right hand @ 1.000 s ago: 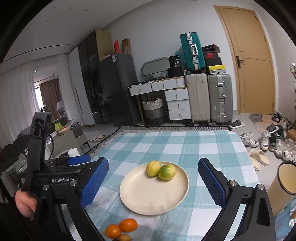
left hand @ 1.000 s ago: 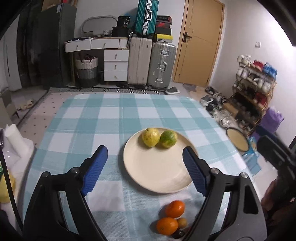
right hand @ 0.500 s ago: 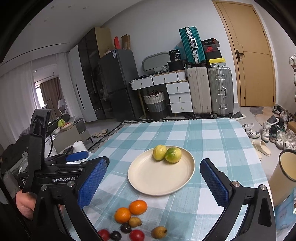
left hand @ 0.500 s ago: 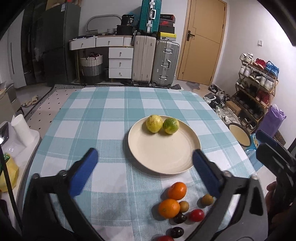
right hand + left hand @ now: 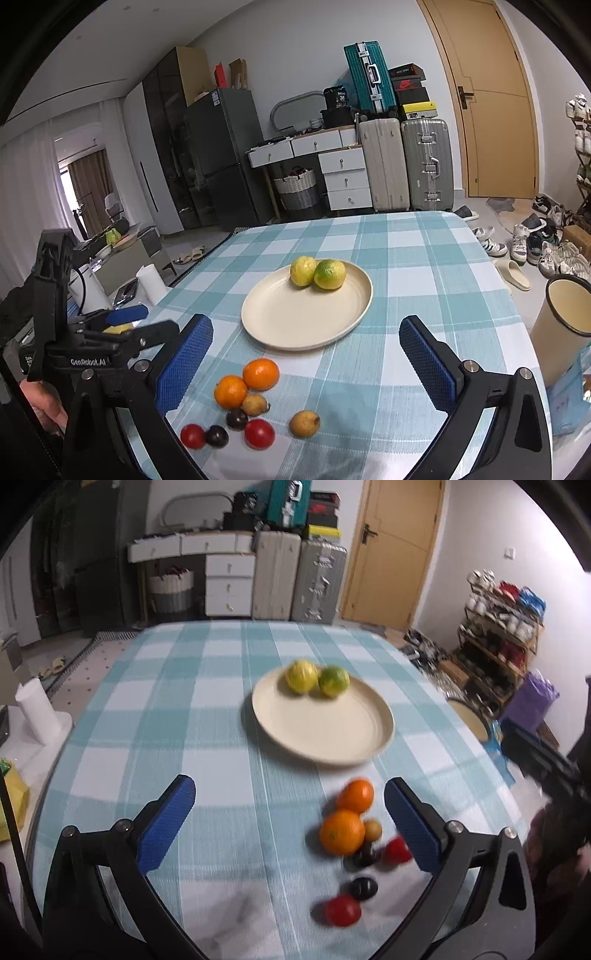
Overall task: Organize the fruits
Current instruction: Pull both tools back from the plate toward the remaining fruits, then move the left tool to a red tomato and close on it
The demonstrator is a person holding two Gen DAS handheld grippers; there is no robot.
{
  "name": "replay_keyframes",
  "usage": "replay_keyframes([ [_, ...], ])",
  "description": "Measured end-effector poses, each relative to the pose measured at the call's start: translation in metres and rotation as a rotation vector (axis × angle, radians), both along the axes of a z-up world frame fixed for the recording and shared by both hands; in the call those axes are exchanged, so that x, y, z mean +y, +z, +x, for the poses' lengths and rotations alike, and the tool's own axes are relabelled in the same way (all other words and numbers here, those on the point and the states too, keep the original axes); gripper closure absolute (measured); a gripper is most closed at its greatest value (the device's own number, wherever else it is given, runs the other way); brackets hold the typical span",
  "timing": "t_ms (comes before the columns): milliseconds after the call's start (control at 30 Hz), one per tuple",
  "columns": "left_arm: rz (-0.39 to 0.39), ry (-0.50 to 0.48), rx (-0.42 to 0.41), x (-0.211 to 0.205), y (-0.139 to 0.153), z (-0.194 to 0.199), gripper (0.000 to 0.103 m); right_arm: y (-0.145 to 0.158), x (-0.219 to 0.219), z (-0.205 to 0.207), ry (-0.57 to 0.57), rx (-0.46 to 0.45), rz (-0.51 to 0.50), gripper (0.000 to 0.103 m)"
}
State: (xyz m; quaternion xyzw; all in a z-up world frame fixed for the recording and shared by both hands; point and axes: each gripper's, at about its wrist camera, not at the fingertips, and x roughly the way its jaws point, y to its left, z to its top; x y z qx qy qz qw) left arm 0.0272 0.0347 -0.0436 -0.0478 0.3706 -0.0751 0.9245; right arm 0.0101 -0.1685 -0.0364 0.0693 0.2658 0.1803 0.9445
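A cream plate (image 5: 325, 731) (image 5: 295, 317) sits mid-table on the checked cloth and holds a yellow lemon (image 5: 301, 675) and a green-yellow citrus (image 5: 333, 681). Nearer me on the cloth lie two oranges (image 5: 260, 374) (image 5: 230, 391), two small brown fruits (image 5: 254, 404), two dark plums (image 5: 236, 419) and two red fruits (image 5: 259, 434). My left gripper (image 5: 288, 786) hangs open above the cloth, with the oranges (image 5: 341, 832) just inside its right finger. My right gripper (image 5: 306, 323) is open above the loose pile and holds nothing.
A cream cylindrical container (image 5: 565, 306) stands off the table's right edge. A white paper roll (image 5: 37, 716) sits on a low stand to the left. Suitcases, drawers and a shoe rack line the far walls.
Both grippers have drawn back and sunk toward the near table edge. The loose fruit pile has come fully into view, and the left jaws stand a little wider.
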Motion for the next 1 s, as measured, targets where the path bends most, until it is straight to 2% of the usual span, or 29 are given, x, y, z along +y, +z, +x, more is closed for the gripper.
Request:
replay_keyframes([
  [233,0.006,-0.081,0.049,-0.001,-0.027,-0.023,0.001,-0.01,-0.002,-0.008,0.014,0.018,0.0,0.0],
  [400,-0.011,-0.192,0.109,-0.012,-0.044,-0.033,0.001,-0.012,0.003,-0.013,0.029,0.007,-0.021,0.0],
  [700,0.031,-0.25,0.198,-0.026,-0.073,-0.037,0.001,-0.015,0.01,-0.015,0.04,0.017,-0.041,0.0],
  [867,0.052,-0.276,0.228,-0.033,-0.083,-0.037,0.001,-0.02,0.008,-0.012,0.05,0.047,0.007,0.0],
  [1000,0.035,-0.322,0.231,-0.036,-0.086,-0.038,0.008,-0.024,0.01,-0.011,0.055,0.059,0.0,0.0],
])
